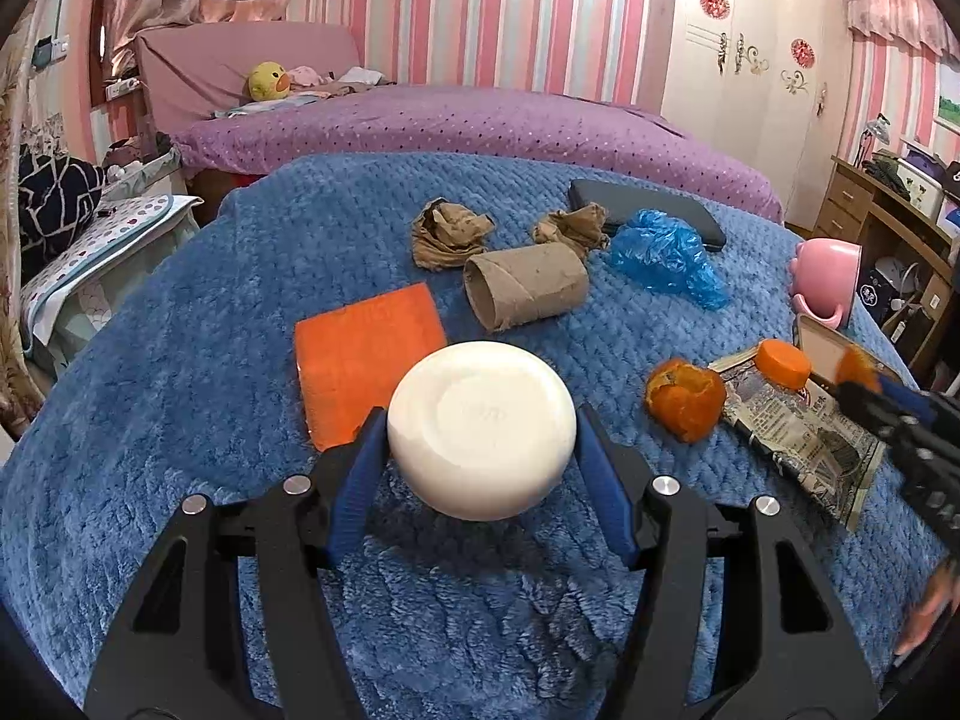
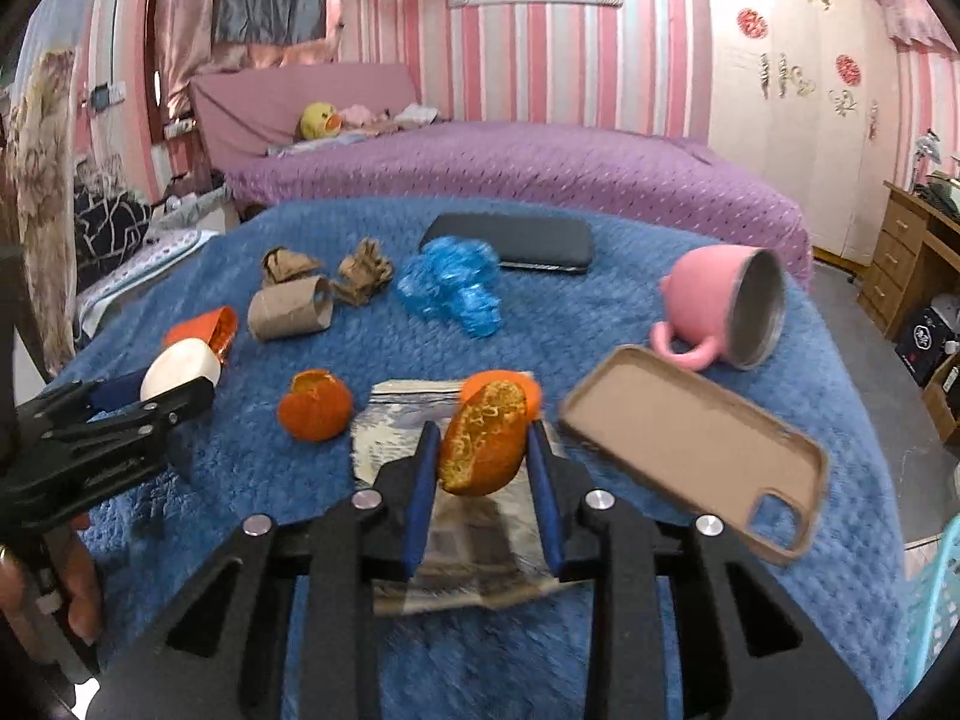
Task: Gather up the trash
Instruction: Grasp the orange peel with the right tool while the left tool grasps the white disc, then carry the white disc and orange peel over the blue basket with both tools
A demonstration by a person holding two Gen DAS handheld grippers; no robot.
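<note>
On the blue fleece blanket (image 2: 600, 324), most trash remains: cardboard tube (image 2: 291, 307), crumpled blue plastic bag (image 2: 456, 288), second orange peel (image 2: 315, 407). Right gripper (image 2: 480, 450) pinches one orange peel half (image 2: 483, 441), lifted; left gripper (image 1: 480, 438) clamps a white round bowl (image 1: 480, 426).

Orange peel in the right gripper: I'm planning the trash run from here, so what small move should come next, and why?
Probably lift the right gripper a little, straight up. Its fingers already clamp the orange peel just above the newspaper, with the phone case close beside it. A second peel lies on the blue blanket, and the left gripper holds a white bowl.
</note>
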